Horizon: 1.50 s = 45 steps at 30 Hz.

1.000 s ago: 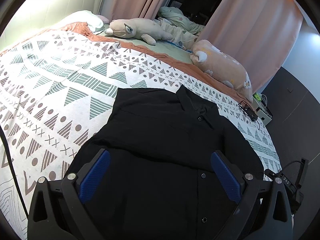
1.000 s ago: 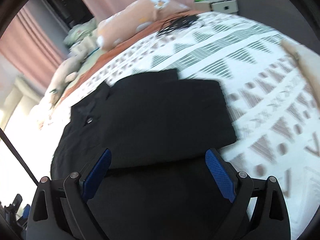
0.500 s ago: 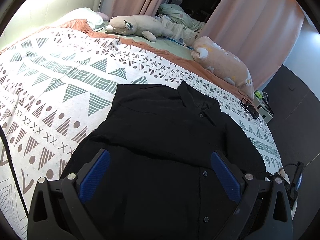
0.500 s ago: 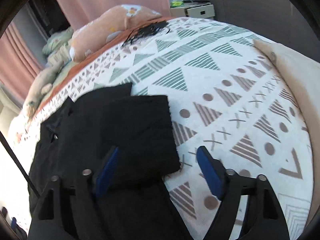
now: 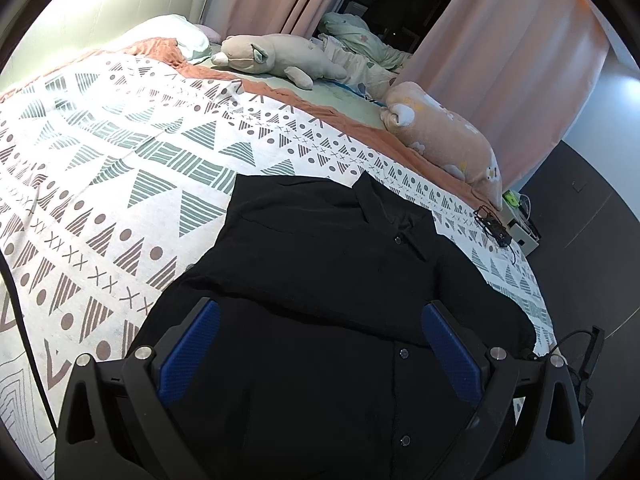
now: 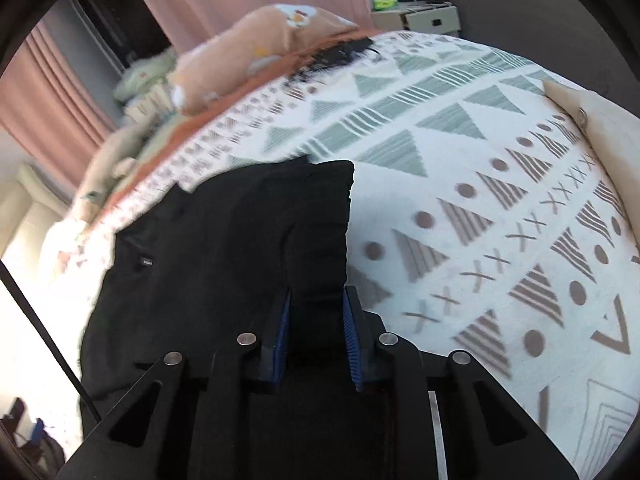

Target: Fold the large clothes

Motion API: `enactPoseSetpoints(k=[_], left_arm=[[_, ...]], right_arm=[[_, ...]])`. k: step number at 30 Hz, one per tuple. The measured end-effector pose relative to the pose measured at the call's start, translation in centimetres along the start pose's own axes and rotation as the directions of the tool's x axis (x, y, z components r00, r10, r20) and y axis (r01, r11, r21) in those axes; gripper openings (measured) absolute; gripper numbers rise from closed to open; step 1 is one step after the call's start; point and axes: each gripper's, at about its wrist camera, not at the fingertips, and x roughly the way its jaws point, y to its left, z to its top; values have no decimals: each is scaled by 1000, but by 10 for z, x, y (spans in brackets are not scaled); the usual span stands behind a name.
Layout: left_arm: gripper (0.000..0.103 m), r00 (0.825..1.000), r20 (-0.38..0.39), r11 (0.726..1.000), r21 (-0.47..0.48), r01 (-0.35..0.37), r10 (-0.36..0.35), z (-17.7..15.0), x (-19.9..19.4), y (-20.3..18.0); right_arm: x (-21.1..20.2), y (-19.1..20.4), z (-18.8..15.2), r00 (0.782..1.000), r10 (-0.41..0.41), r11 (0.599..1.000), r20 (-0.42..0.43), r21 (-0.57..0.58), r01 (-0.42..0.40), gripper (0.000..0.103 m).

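1. Shirt point(image 5: 320, 280): black, button-front, lies flat on the patterned bedspread point(image 5: 120, 152), collar point(image 5: 376, 200) toward the far side of the bed w/ the plush toys.
2. Your left gripper point(image 5: 320, 352) hangs over the shirt's lower half, jaws spread wide. Blue pads point(image 5: 188, 352) sit well apart on either side of the button placket; nothing is pinched between them.
3. Your right gripper point(image 6: 316, 320) is at the shirt's side edge, where a folded sleeve panel point(image 6: 320, 208) lies on top of the body. Jaws have just been closing and now stand narrow, w/ a ridge of black fabric bunched between the blue pads point(image 6: 352, 328). Cloth looks squeezed by both pads, so it reads as a grip on the shirt edge.
4. Right-wrist view is motion-blurred toward the far bed, so fine detail there can't be read.
5. Bedspread is white w/ green and brown triangles, dots and crosses. It's bare to the right of the shirt in the right-wrist view.
6. Grey plush toy point(image 5: 276, 56) lies near the headboard side; a peach plush toy point(image 5: 444, 140) lies along the far edge, near pink curtains point(image 5: 500, 48).
7. Black cable bundle point(image 5: 492, 224) sits on the bedspread just past the peach toy, apart from the shirt.
8. Beige pillow point(image 6: 600, 128) rests at the bed's right edge in the right-wrist view.
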Motion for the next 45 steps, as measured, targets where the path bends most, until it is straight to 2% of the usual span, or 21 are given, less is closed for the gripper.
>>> enactPoseSetpoints(k=[6,17,25,27,29,31,32,34,39,41,45], left_arm=[[103,999,17,998,-51,28,-27,9,-10,15],[103,1000,17,989,-145,7,-4,21,-19,62],[103,998,-8,970,-234,-68,68,23,-19,102],[103,995,-14,965,-245,-96,96,23,-18,111],[103,993,-22,959,-259,-118,117,22,-17,117],[103,991,-33,954,-267,-137,133,21,-15,120],[103,990,-36,953,-267,-141,136,21,-15,120],[103,990,-37,955,-258,-143,139,21,-15,117],[103,989,-25,969,-197,-149,147,19,-18,100],[103,991,-21,976,-175,-132,130,15,-23,93],[103,992,23,984,-126,-122,126,8,-53,81]], right_arm=[[-15,38,-1,995,96,994,37,-60,-94,21],[5,136,-14,985,173,957,-27,-231,-174,21],[45,206,-30,976,193,918,-102,-333,-217,22],[56,225,-35,974,193,905,-120,-361,-224,26],[67,239,-41,963,211,885,-166,-386,-261,27],[70,244,-48,951,234,869,-201,-395,-298,32],[70,244,-48,951,237,868,-197,-398,-299,51],[66,233,-45,949,254,869,-185,-387,-308,82],[51,201,-38,950,268,877,-158,-369,-308,82],[43,191,-40,954,261,881,-147,-368,-298,82],[13,165,-51,966,237,891,-105,-373,-260,82]])
